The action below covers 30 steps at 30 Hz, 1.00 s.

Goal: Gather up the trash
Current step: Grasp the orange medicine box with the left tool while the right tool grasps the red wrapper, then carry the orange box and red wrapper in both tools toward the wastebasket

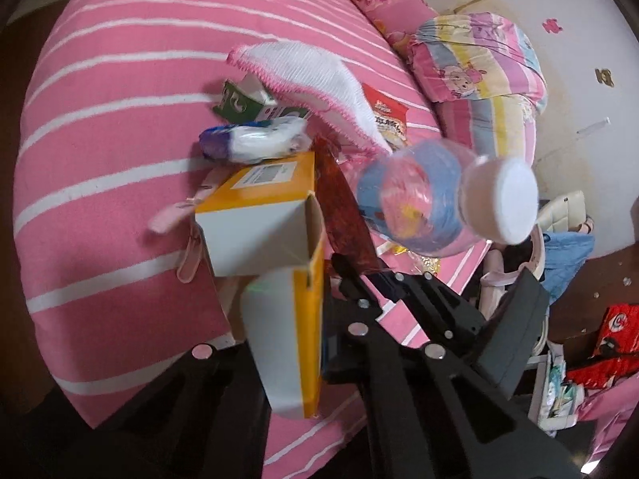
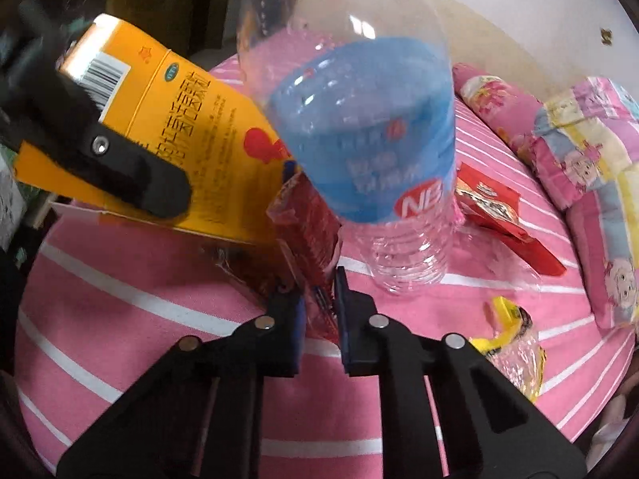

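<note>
The orange box (image 1: 275, 247) is clamped in the left gripper (image 1: 319, 319), jaws closed on its open flap end; in the right wrist view one black finger (image 2: 131, 175) presses across its printed face. The red wrapper (image 2: 311, 235) is pinched between the nearly closed jaws of the right gripper (image 2: 319, 311) and stands up from them, just beside the box's corner. A clear bottle (image 2: 367, 147) with a blue label is wedged against the wrapper and box, off the bed, its white cap (image 1: 499, 199) toward the left camera; what holds it I cannot tell. On the pink striped bedspread (image 2: 120, 319) lie a yellow wrapper (image 2: 511, 339) and a red packet (image 2: 503, 215), apart from each other. Behind the box sit a green carton (image 1: 243, 103), a white tissue pack (image 1: 259, 139) and a white cloth (image 1: 311, 80). Cartoon-print pillows (image 1: 475, 64) lie near the wall.
</note>
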Each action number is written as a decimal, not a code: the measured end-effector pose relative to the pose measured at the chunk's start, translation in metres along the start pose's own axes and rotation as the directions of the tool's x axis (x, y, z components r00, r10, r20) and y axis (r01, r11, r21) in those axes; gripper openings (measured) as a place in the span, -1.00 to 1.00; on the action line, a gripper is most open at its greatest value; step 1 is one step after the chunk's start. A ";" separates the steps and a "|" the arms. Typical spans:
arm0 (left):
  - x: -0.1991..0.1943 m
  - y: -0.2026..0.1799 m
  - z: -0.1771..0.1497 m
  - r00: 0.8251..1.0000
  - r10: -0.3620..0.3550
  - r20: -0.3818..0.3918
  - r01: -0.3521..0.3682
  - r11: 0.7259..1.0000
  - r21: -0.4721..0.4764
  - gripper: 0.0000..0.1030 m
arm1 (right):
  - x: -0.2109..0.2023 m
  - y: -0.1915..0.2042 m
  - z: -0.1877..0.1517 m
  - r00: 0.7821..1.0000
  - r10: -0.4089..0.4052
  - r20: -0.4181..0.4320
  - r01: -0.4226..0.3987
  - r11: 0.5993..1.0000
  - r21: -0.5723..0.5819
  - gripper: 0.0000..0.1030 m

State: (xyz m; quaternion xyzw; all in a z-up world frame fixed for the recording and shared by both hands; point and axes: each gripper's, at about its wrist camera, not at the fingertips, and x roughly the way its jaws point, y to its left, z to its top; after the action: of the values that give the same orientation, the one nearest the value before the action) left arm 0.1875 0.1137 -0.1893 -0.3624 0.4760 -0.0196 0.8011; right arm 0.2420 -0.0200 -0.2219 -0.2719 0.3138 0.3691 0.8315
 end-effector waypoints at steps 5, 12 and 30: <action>-0.013 -0.007 -0.006 1.000 -0.011 0.028 0.010 1.000 0.029 -0.98 | -0.023 -0.016 -0.006 0.999 0.047 0.006 -0.047 0.989 0.137 -0.76; -0.035 -0.008 -0.026 0.999 -0.012 0.052 0.011 0.999 0.032 -0.98 | -0.055 -0.015 -0.025 0.986 0.168 0.006 -0.161 0.939 0.303 -0.76; -0.091 -0.009 -0.066 0.994 -0.020 0.107 0.018 1.000 0.023 -0.99 | -0.105 0.028 -0.050 0.974 0.223 0.022 -0.213 0.893 0.396 -0.76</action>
State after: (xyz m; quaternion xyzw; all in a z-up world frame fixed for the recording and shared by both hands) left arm 0.0898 0.1044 -0.1346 -0.3585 0.4285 -0.0127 0.8293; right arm 0.1482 -0.0843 -0.1851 -0.0655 0.4207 0.3855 0.8186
